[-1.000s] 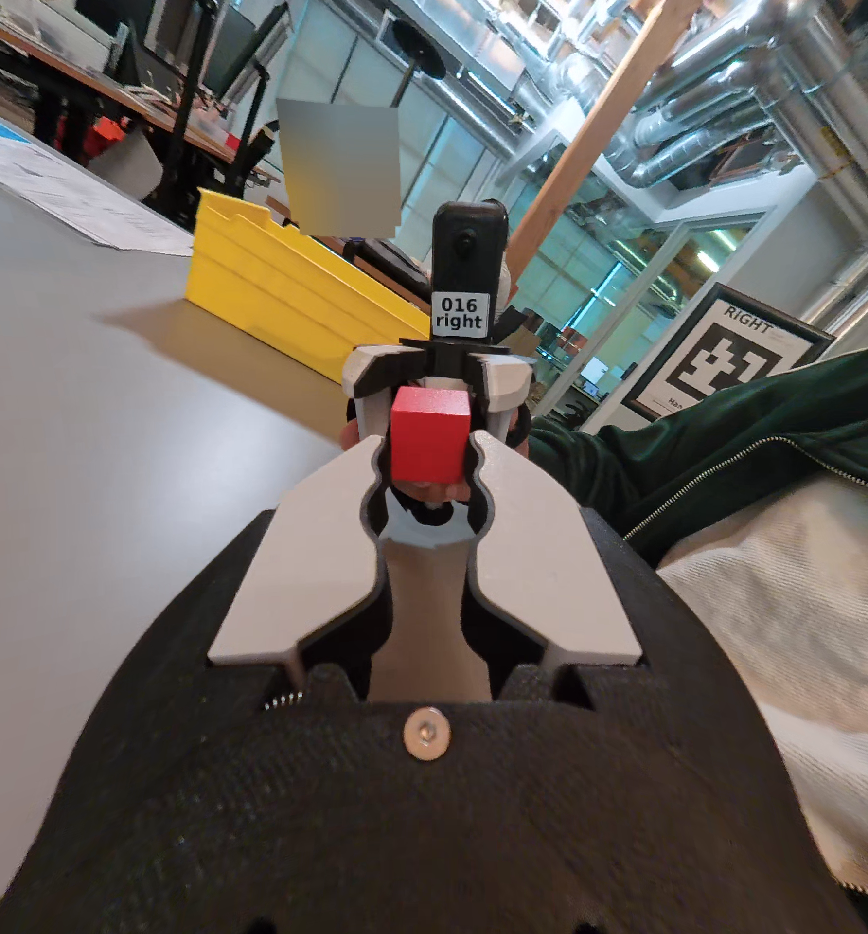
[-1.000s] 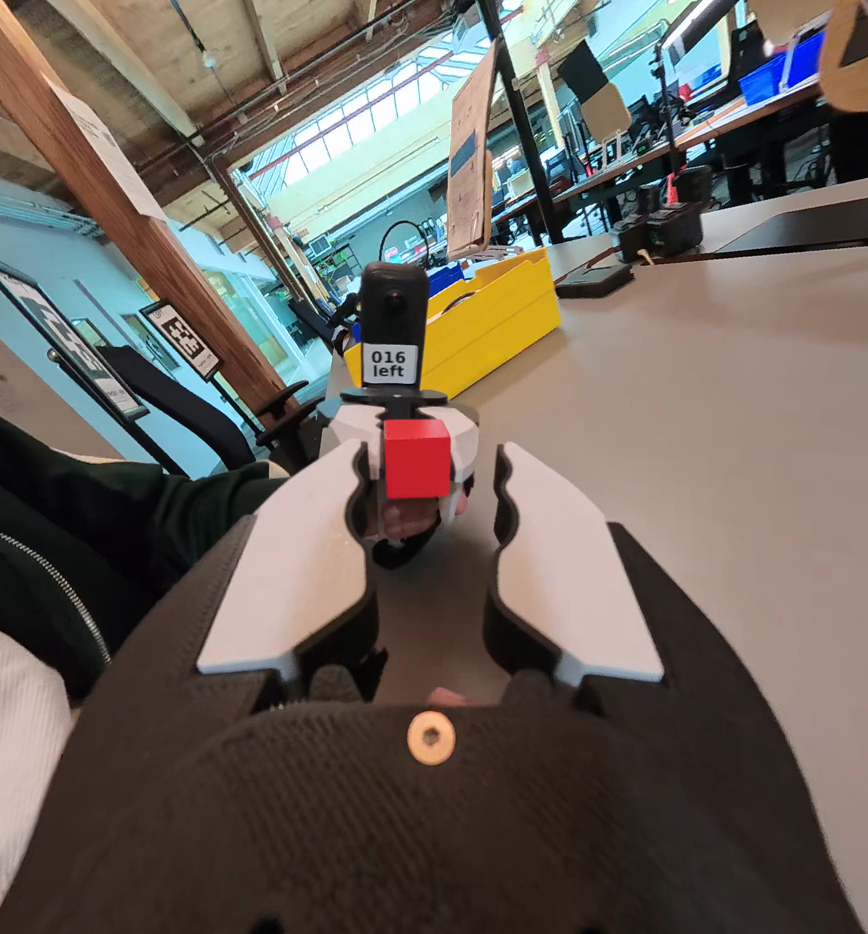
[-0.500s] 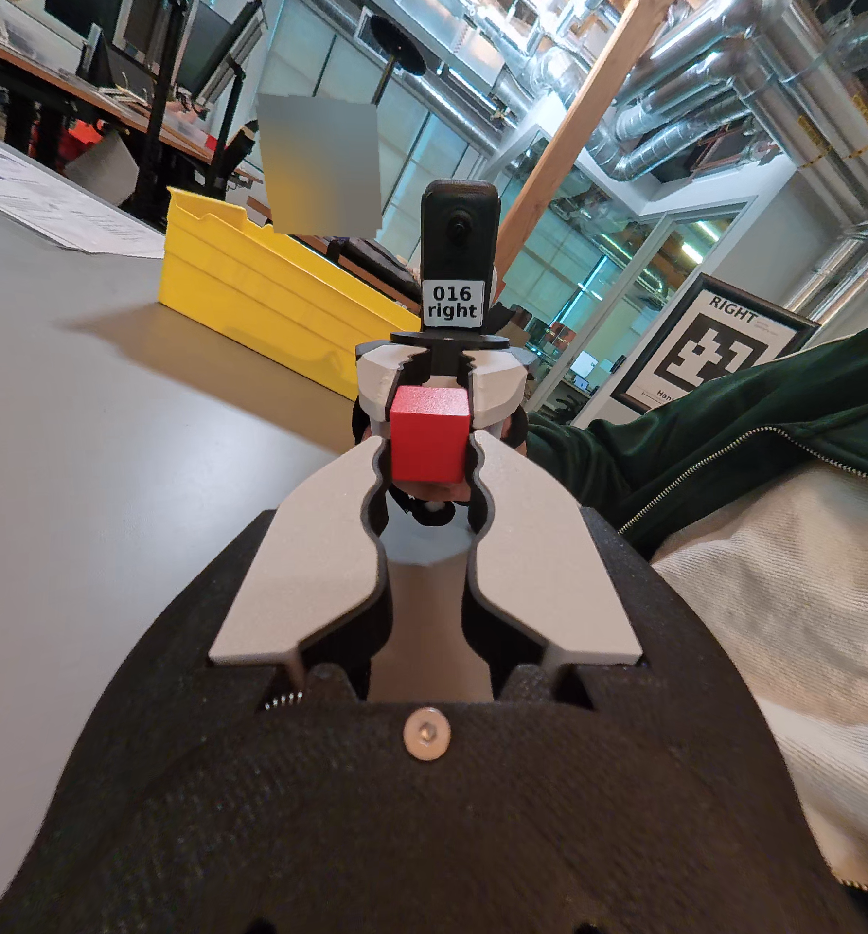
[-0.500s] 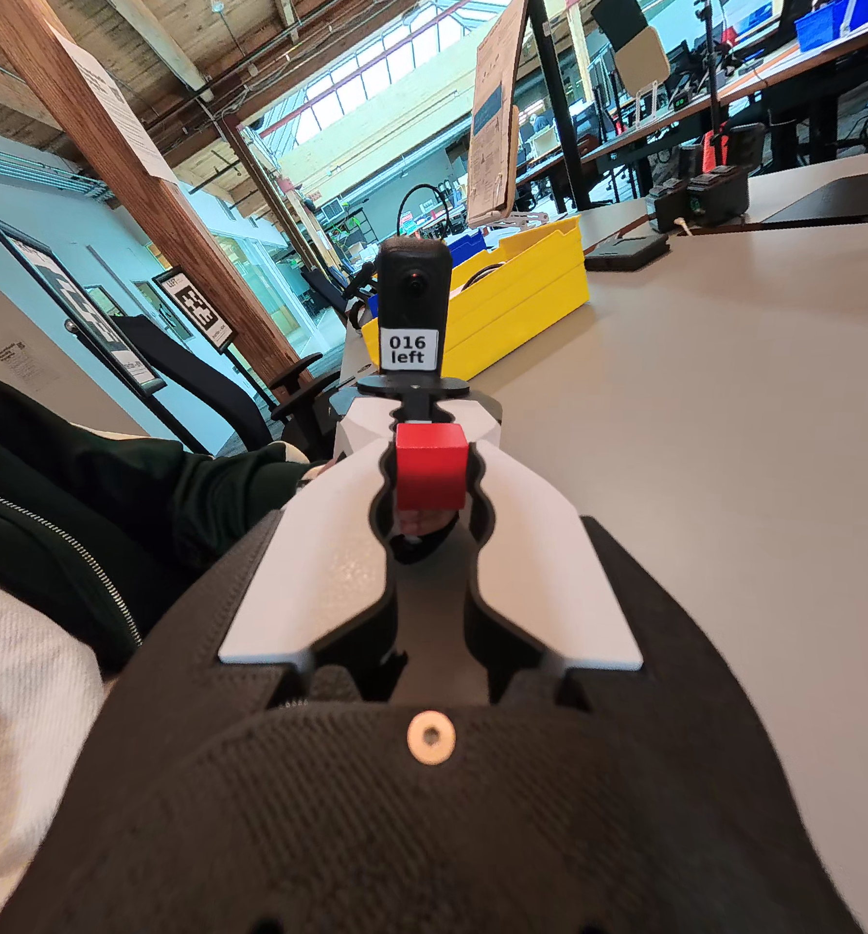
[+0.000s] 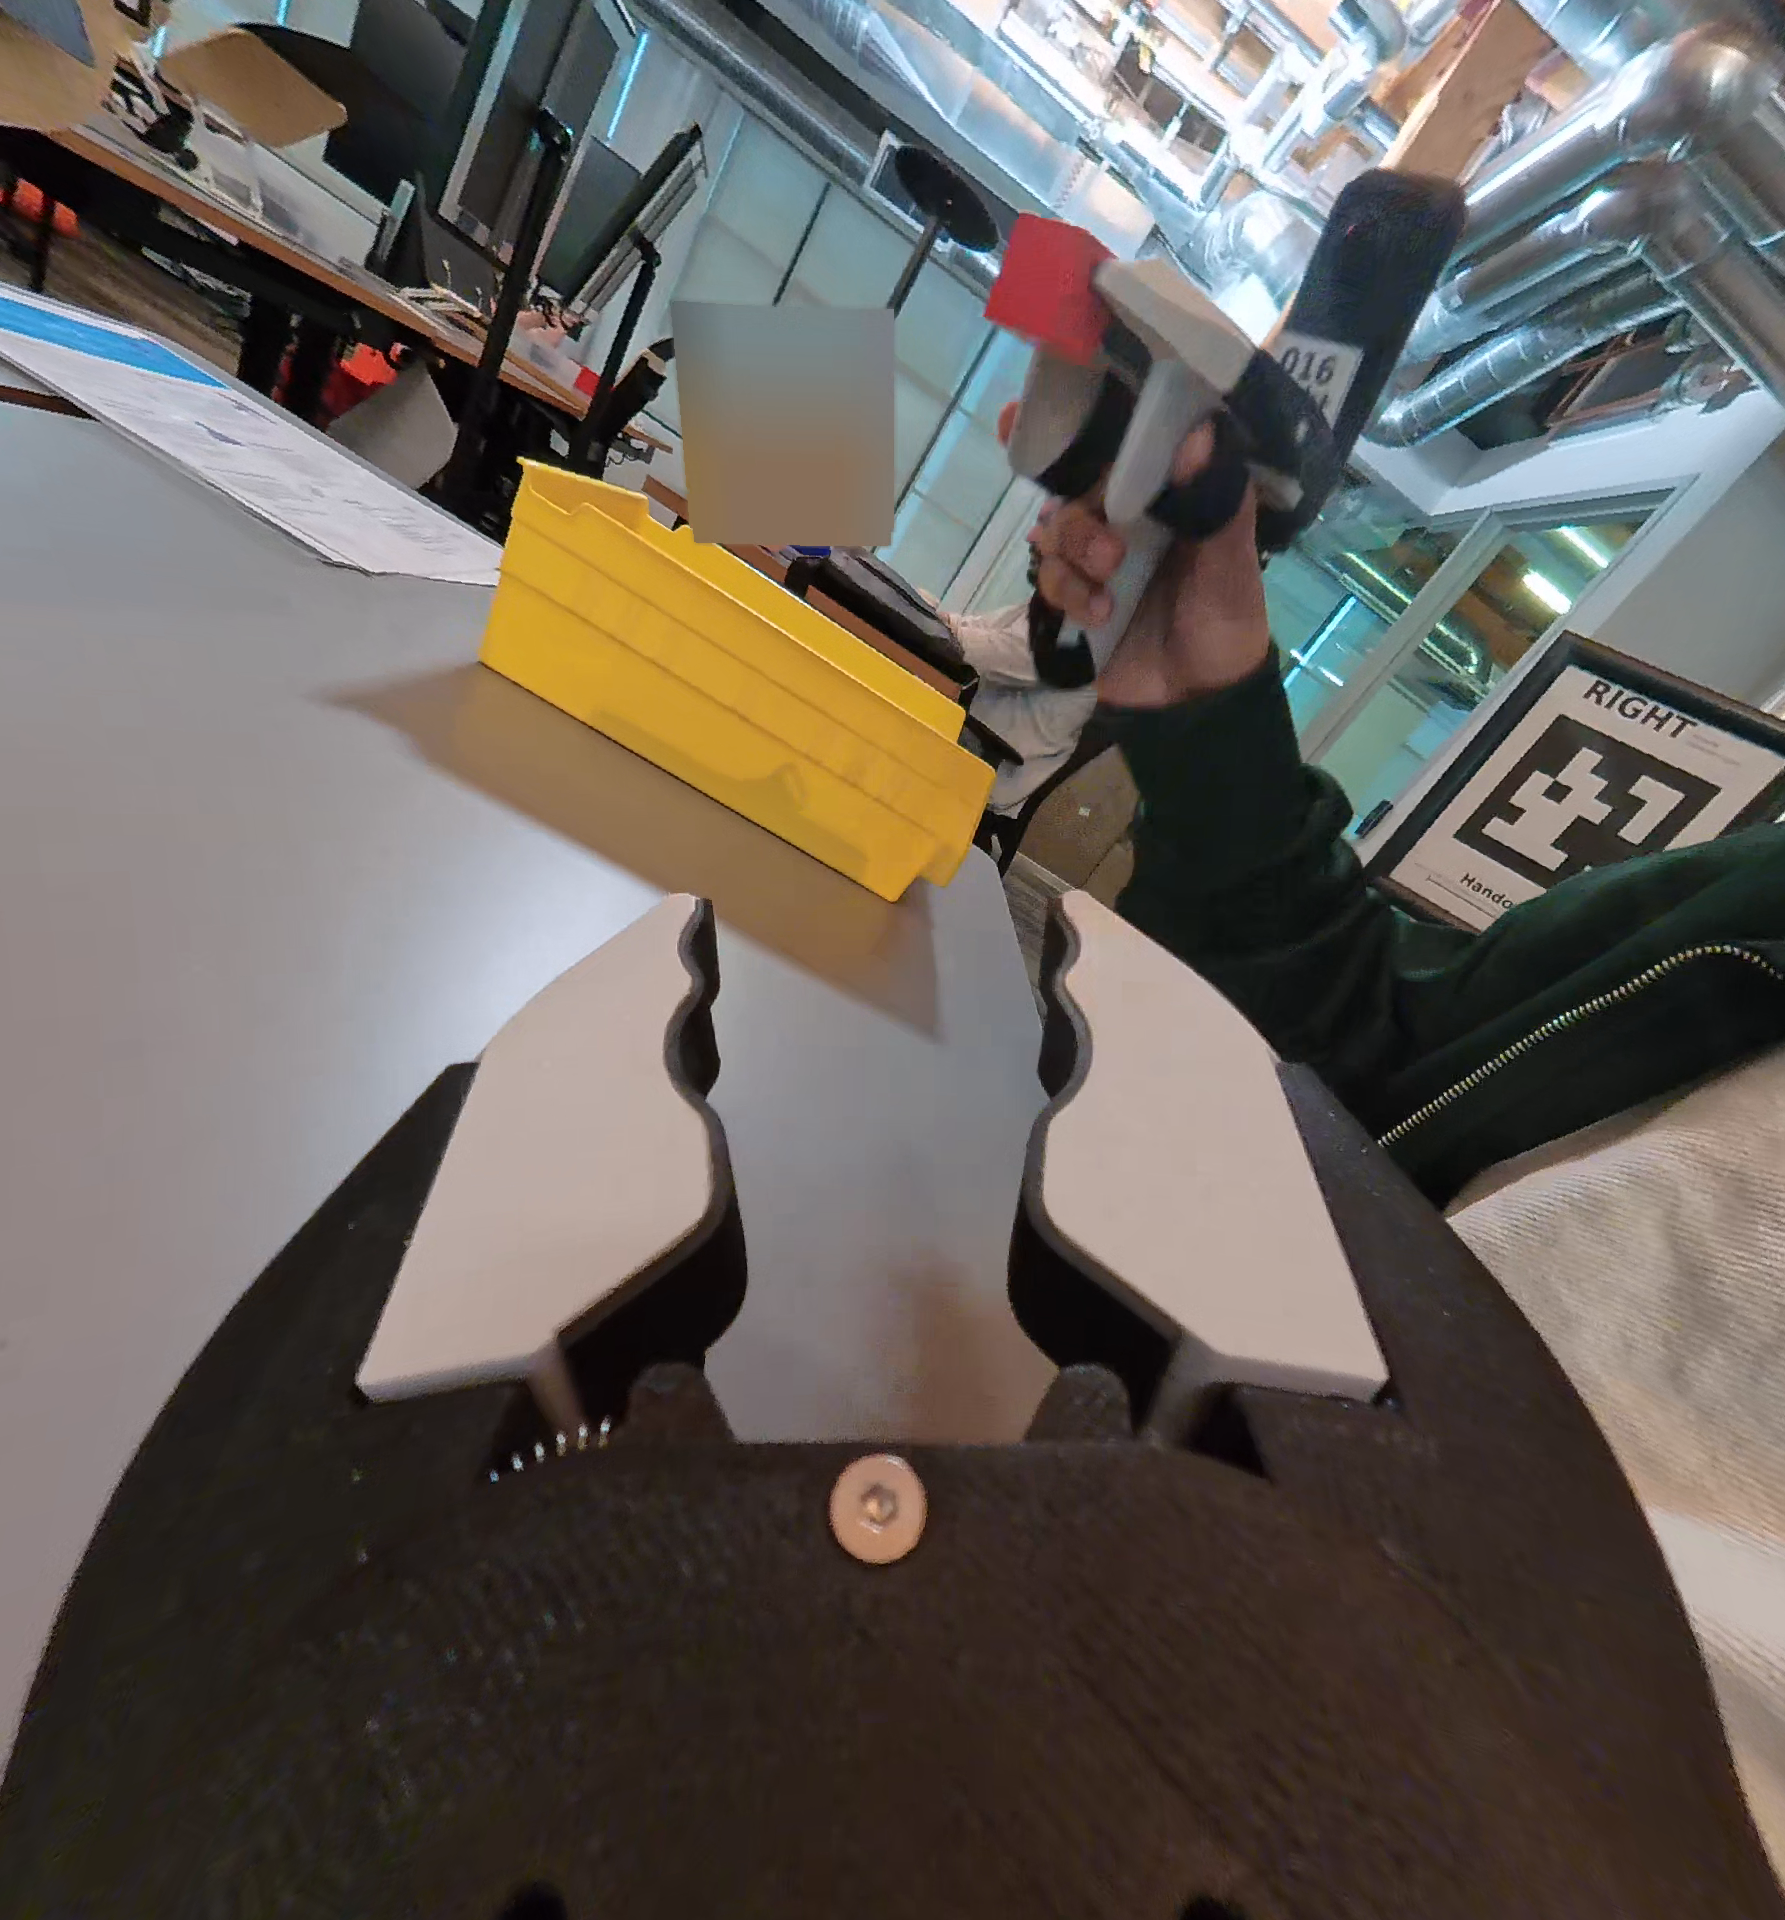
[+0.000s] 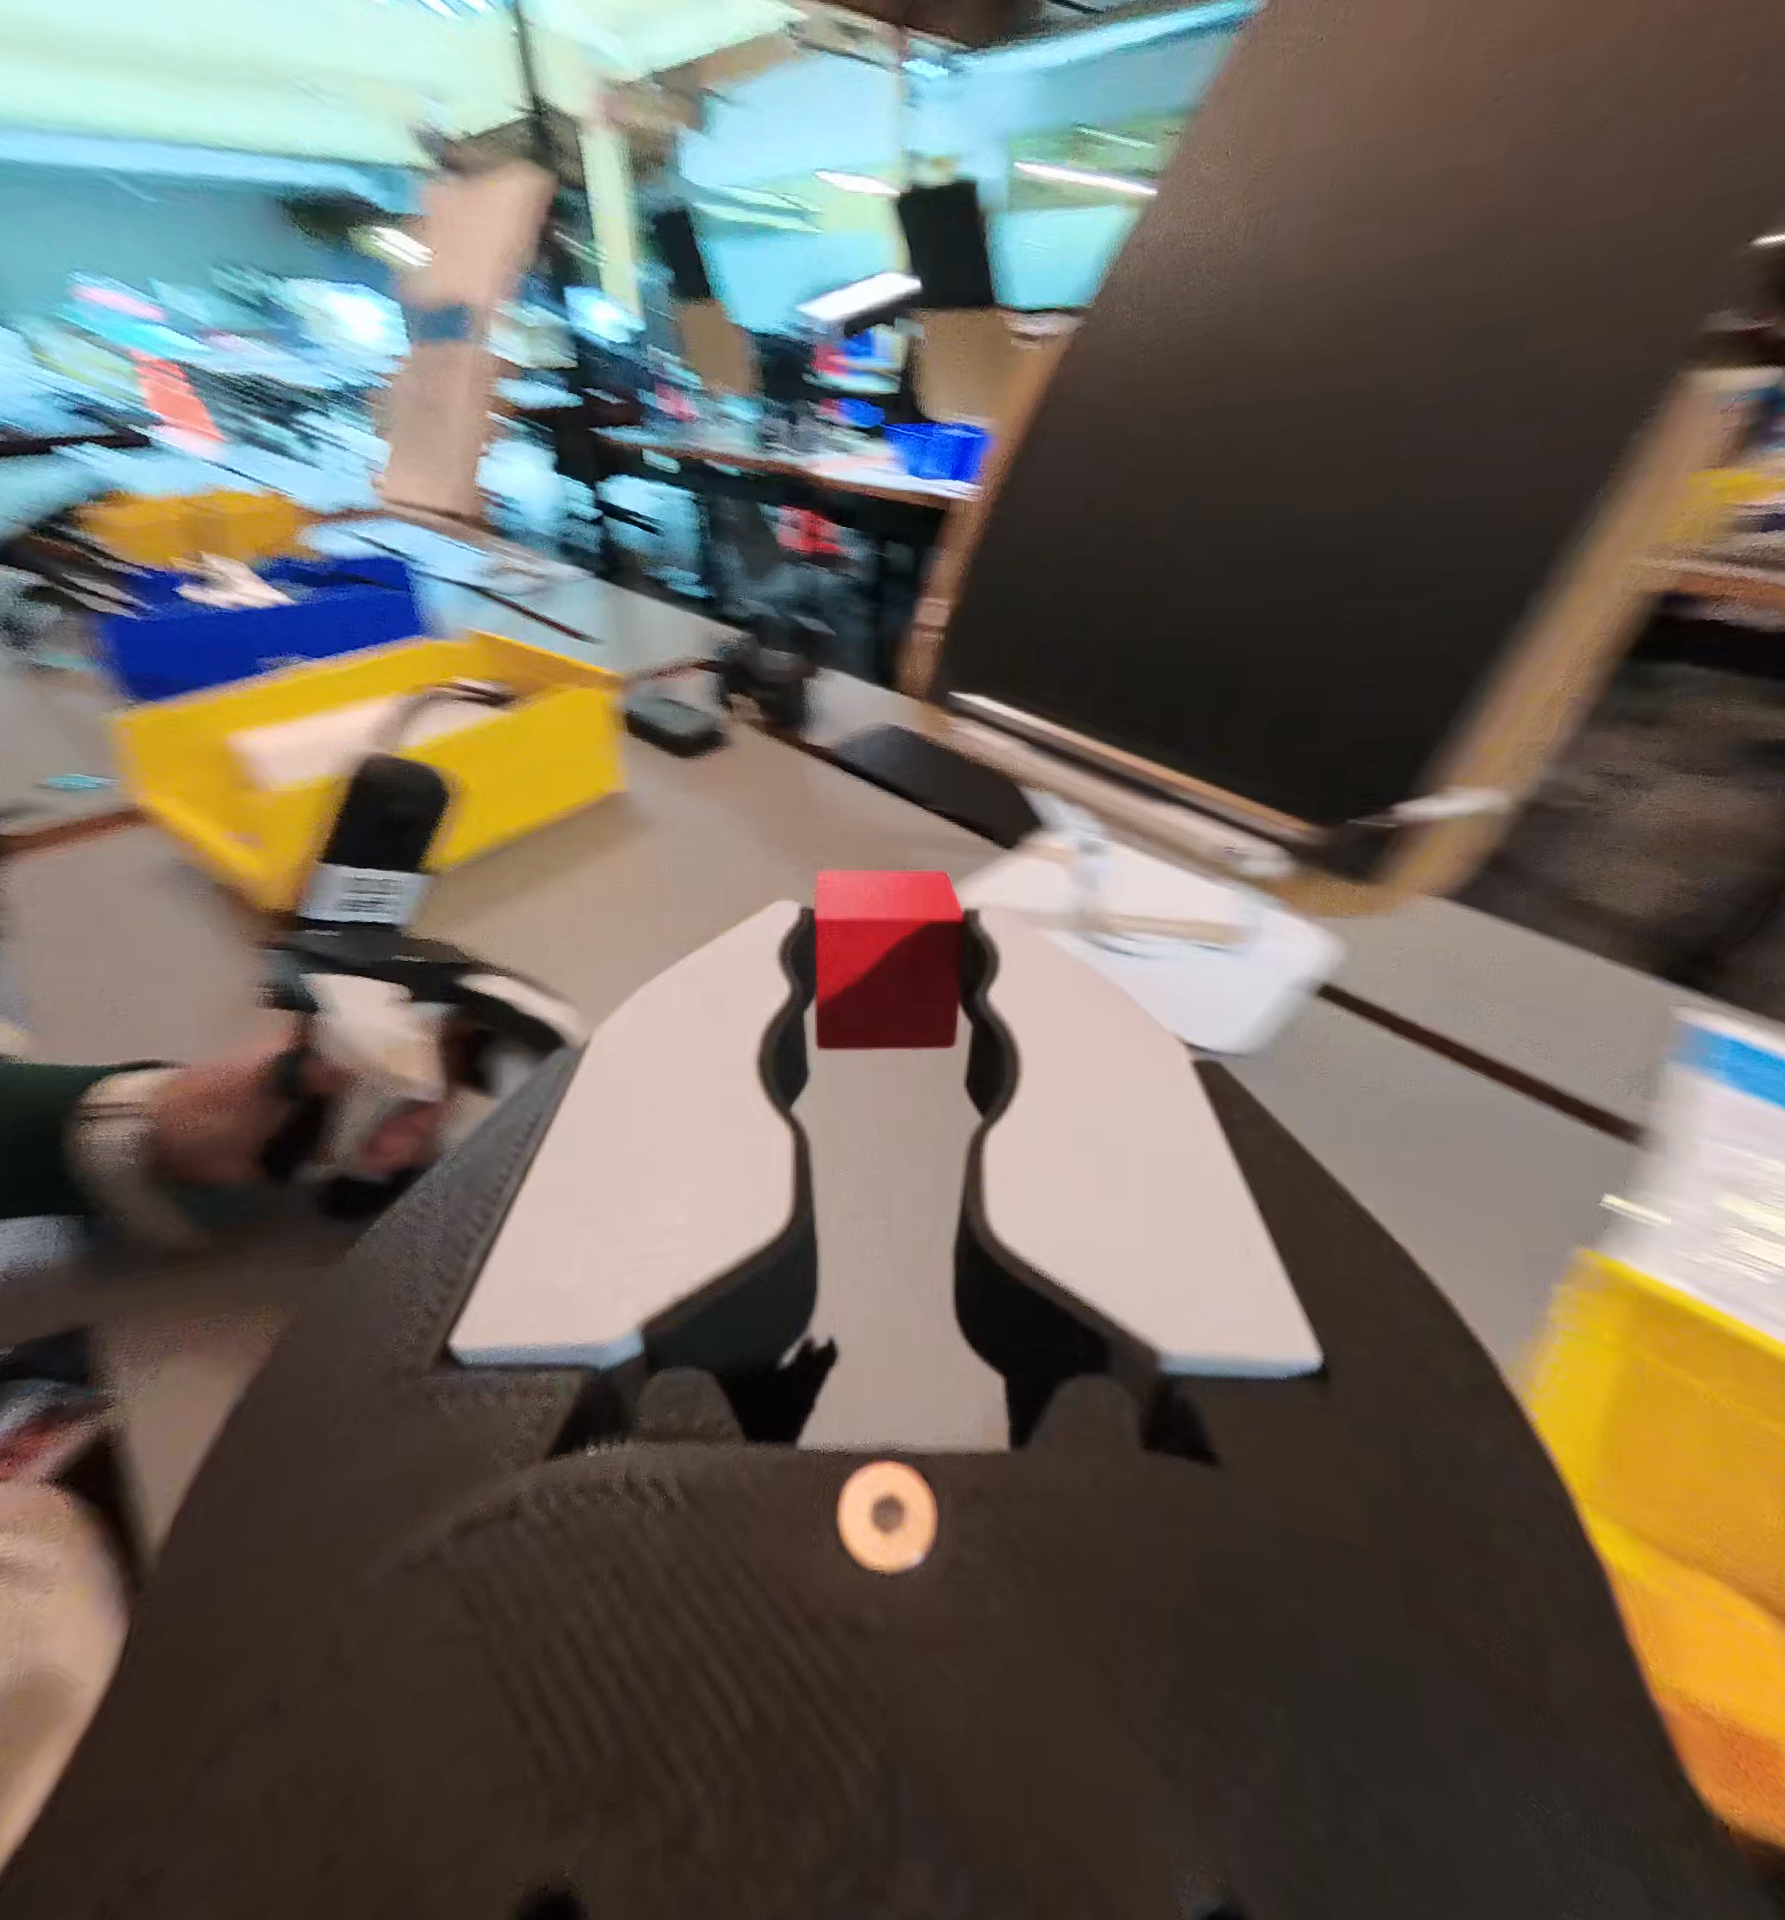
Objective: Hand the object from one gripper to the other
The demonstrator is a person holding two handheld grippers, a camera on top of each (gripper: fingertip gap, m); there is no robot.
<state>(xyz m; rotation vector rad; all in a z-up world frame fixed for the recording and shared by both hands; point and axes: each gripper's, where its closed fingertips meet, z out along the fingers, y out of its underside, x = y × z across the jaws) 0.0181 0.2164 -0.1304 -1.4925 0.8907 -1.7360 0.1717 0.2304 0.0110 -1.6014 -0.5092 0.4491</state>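
Red cube [image 6: 886,971] clamped between the tips of the right gripper [image 6: 886,987], pinched on both side faces by the pale fingers [image 6: 659,1132], upper half lit, lower half in shadow. Held clear above the grey worktop [image 6: 659,914], nothing under it. Beyond the fingertips and a little right: white flat object [image 6: 1179,956], blurred, kind not clear. Left of the fingers: left gripper [image 6: 420,1029] in a hand [image 6: 213,1122], lower and well apart from the cube, heavily blurred. Farther left past it: yellow bin [image 6: 514,769] on the worktop, blue bin [image 6: 254,623] behind. Right of the fingers, close by: another yellow bin [image 6: 1698,1455] with printed sheets [image 6: 1761,1205] over it.

Left gripper [image 5: 877,966] spread wide, fingers [image 5: 576,1164] empty, only bare worktop [image 5: 192,883] between them. Up and right of those fingertips: right gripper [image 5: 1075,312] raised high in a hand [image 5: 1168,613], dark green sleeve [image 5: 1252,862] below, red cube [image 5: 1049,286] gripped at its tip, well apart from the open fingers. Ahead of the fingertips: yellow bin [image 5: 722,696] at the worktop's far edge. Far left: printed sheet [image 5: 223,447] lying flat. Far right: framed black-and-white marker board [image 5: 1594,790].
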